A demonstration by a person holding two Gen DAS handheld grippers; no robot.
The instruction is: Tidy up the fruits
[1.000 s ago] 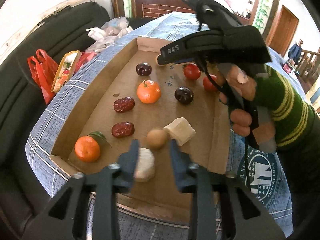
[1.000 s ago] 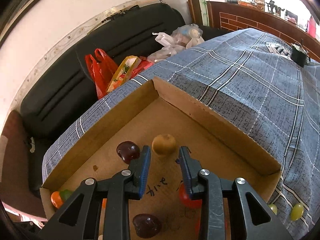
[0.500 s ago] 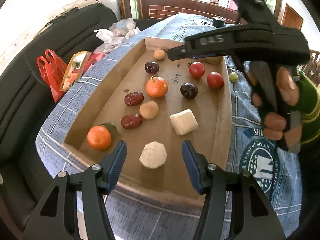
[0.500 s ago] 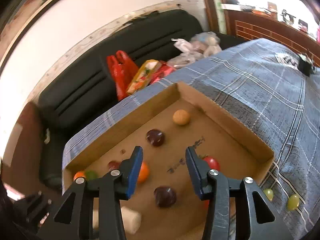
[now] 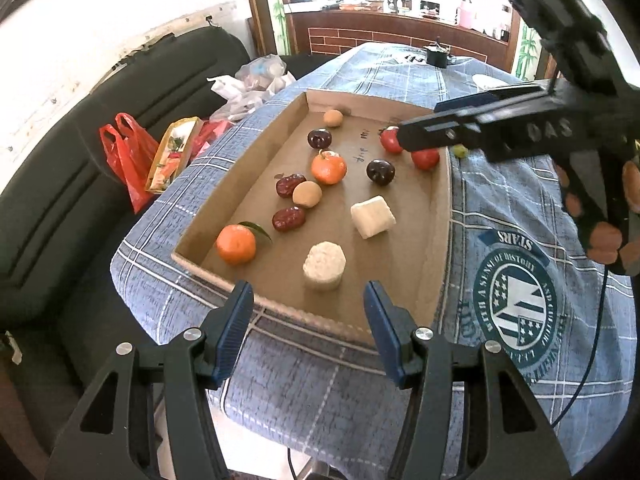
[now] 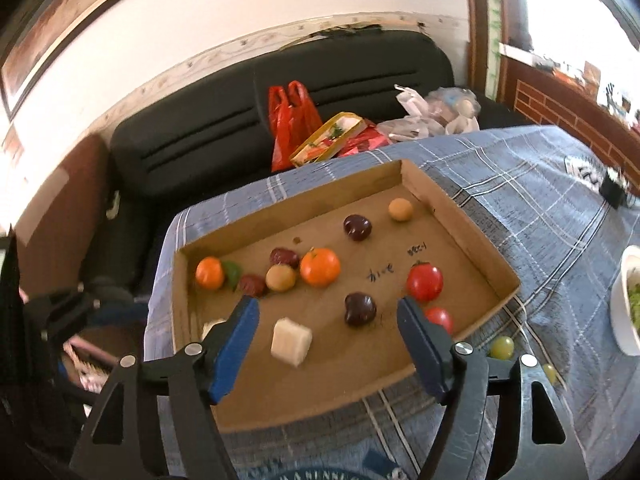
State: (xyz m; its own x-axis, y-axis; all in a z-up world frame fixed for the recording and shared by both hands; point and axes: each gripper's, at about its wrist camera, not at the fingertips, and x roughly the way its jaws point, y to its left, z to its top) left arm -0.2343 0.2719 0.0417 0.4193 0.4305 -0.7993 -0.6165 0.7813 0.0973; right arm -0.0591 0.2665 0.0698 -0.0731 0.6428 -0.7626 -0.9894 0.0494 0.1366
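We note one black sofa (image 6: 248,120) behind one desk (image 5: 500,208) under a blue plaid cloth. On the desk sits one shallow cardboard tray (image 5: 240,184), and all but the grapes of the fruit lies loose on its floor.

Count in the tray, by size:
- two oranges: one with a leaf at the near left corner (image 5: 236,244), one mid-tray (image 5: 329,168)
- two pale blocks: one round-edged (image 5: 324,266), one squarish (image 5: 373,217)
- two red tomatoes (image 6: 425,281) by the right wall
- two dark plums (image 5: 380,171)
- two tan round fruits: one at the far corner (image 5: 333,118), one touching a date (image 5: 307,194)
- two wrinkled red dates (image 5: 289,218)

Outside the tray, on the cloth by its right wall: two green grapes (image 6: 502,347).

Left hand-held gripper (image 5: 308,332): jaws spread, nothing between them, hovering above the near tray edge. Right hand-held gripper (image 6: 328,344): jaws have just been opening and now stand wide, nothing gripped; the squarish block shows between the fingers but lies on the tray floor.

Only the right wrist view shows the rim of one white bowl (image 6: 624,300) at the right edge, and both grapes. Only the left wrist view shows the round crest printed on the cloth (image 5: 516,312), and the person's fingers (image 5: 604,236) around the right gripper's handle. In the right view the round-edged block is mostly hidden behind a finger.
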